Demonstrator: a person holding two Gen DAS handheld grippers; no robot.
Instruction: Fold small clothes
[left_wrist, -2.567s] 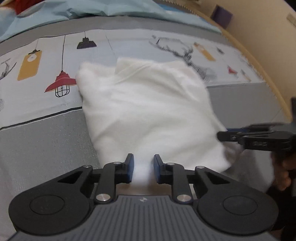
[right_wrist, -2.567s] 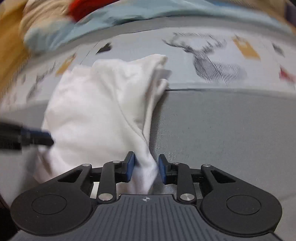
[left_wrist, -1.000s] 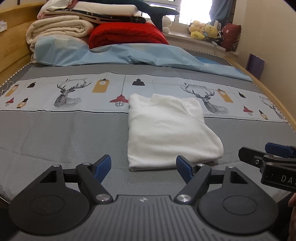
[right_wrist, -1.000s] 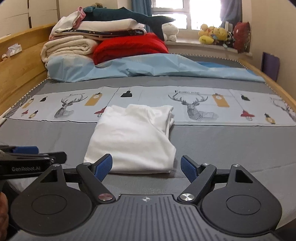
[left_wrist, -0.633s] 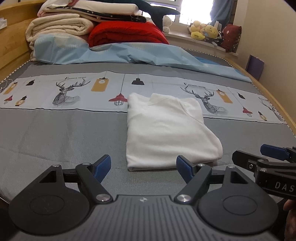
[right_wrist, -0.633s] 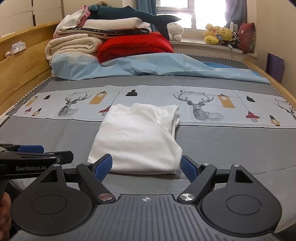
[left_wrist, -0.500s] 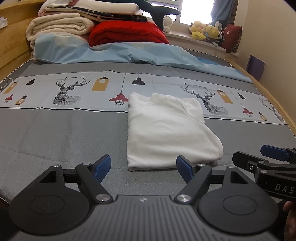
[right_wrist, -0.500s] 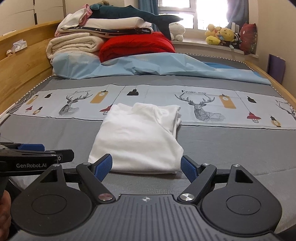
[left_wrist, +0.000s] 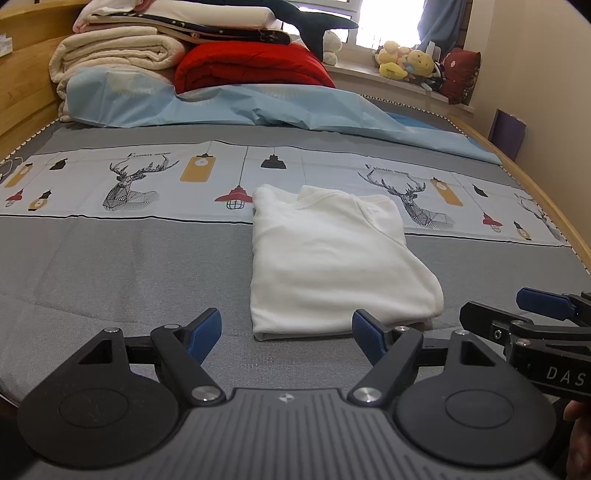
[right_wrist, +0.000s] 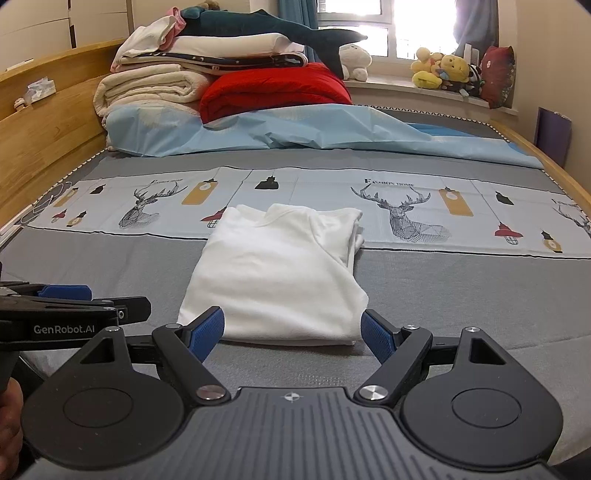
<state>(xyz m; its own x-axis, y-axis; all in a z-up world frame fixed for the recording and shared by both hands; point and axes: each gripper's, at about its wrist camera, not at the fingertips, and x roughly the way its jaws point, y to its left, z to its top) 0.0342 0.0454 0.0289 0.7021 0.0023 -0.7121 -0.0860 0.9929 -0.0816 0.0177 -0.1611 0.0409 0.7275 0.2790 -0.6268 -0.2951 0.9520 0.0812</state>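
We see the left gripper (left_wrist: 286, 334) at the bottom of its frame, jaws spread wide and holding nothing. The right gripper (right_wrist: 293, 332) is likewise released, touching nothing. The folded white garment (left_wrist: 332, 258) lies flat mid-frame on the grey bedsheet (left_wrist: 110, 266), just beyond both sets of blue fingertips (right_wrist: 207, 332).

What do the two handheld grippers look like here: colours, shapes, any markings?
Both the left gripper and the right gripper are matte black with round pivot discs, silver bolts, a ribbed grey body and blue textured fingertips. White lettering reads "GenRobot.AI" on the left, "DAS" on the right.
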